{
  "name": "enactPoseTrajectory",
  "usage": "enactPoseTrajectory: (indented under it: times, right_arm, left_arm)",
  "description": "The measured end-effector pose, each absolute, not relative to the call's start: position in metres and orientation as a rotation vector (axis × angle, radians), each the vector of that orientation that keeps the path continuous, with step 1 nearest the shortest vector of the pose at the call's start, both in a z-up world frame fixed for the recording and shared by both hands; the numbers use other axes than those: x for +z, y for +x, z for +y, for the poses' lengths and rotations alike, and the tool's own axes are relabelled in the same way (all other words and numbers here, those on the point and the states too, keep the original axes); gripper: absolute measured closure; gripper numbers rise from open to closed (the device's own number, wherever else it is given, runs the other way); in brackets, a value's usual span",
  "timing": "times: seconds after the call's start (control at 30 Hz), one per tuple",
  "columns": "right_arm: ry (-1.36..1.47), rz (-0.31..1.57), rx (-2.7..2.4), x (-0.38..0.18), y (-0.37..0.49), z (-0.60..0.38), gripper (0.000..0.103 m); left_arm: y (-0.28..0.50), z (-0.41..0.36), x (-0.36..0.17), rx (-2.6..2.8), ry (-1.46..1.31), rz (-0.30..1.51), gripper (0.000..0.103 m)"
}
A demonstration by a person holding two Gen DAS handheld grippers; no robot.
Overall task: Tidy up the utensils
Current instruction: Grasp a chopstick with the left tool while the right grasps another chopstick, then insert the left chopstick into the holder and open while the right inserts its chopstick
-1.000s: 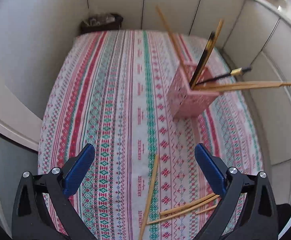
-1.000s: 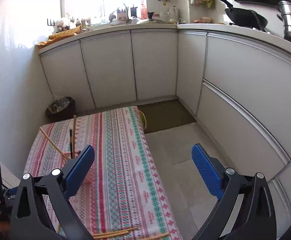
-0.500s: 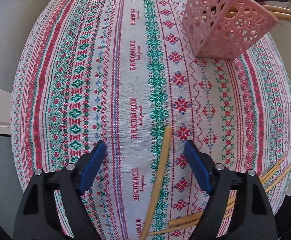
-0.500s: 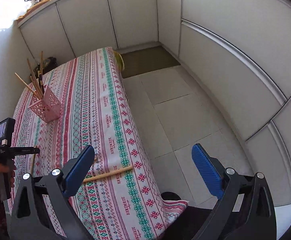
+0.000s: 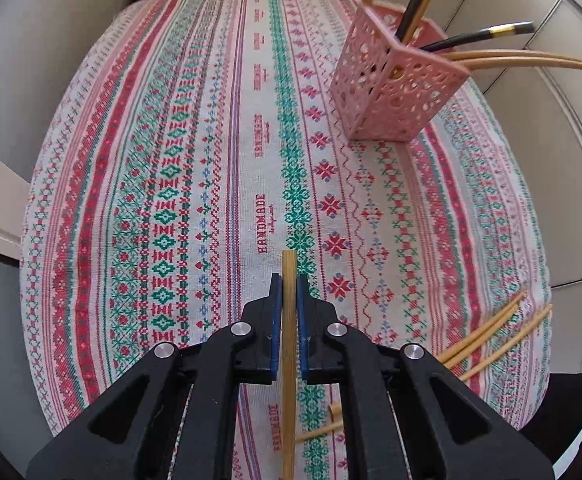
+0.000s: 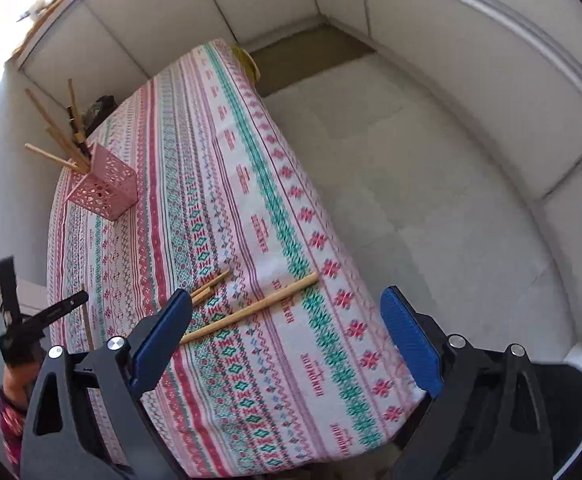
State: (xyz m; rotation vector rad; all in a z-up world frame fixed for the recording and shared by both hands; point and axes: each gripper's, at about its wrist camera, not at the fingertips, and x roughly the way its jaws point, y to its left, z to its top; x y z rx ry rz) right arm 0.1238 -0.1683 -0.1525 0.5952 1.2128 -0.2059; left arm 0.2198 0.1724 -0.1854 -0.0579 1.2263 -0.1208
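A pale bamboo chopstick, straight and square-cut at its tip, stood clamped between the blue pads of the left gripper at the lower centre of the left wrist view, its shaft running down between the black arms to the frame's bottom edge. A second earlier the same jaws had gaped wide above the stick as it lay on the cloth; they had since closed fully on it. The right gripper hung spread, grasping nothing, its jaws having just narrowed slightly, over a chopstick pair lying side by side at the lower centre of the right wrist view; a second before, that camera had looked toward the kitchen cabinets and window. More loose chopsticks lay at the lower right of the left view. The woven tablecloth carried red, green and blue cross-stitch bands. A pink perforated plastic holder, square-sided, sat at the upper right, holding bamboo sticks and black chopsticks with gold bands.
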Motion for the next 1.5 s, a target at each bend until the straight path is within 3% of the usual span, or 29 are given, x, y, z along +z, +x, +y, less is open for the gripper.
enactPoseTrajectory:
  times: [0.07, 0.33, 0.43, 0.5, 0.57, 0.67, 0.83, 1.07, 1.5]
  right_arm:
    - [0.693, 1.28, -0.288, -0.174, 0.131, -0.168, 0.028]
    - [0.751, 1.395, -0.578, -0.216, 0.15, -0.13, 0.027]
    - [0.642, 1.358, -0.647, -0.214, 0.159, -0.112, 0.032]
    - [0.577, 1.334, -0.659, -0.212, 0.163, -0.103, 0.046]
    - [0.544, 1.309, -0.618, -0.208, 0.164, -0.098, 0.081]
    - [0.581, 1.297, -0.531, -0.207, 0.163, -0.1, 0.094]
    - [0.571, 1.147, -0.357, -0.184, 0.136, -0.102, 0.095]
    - [0.453, 0.873, -0.056, -0.093, 0.088, -0.081, 0.095]
    - [0.399, 0.582, 0.149, 0.029, 0.063, -0.09, 0.095]
  left_arm:
    - [0.206, 0.176, -0.167, -0.147, -0.062, 1.174, 0.097]
    - [0.182, 0.176, -0.113, -0.212, -0.028, 1.042, 0.097]
    - [0.18, 0.175, -0.102, -0.223, -0.023, 1.022, 0.097]
    - [0.174, 0.18, -0.099, -0.23, -0.028, 1.013, 0.097]
    - [0.17, 0.185, -0.096, -0.227, -0.035, 1.001, 0.097]
    - [0.161, 0.194, -0.091, -0.237, -0.07, 0.977, 0.097]
    - [0.148, 0.197, -0.074, -0.263, -0.122, 0.911, 0.097]
    - [0.123, 0.185, -0.025, -0.34, -0.209, 0.752, 0.097]
    - [0.134, 0.146, 0.031, -0.334, -0.194, 0.617, 0.097]
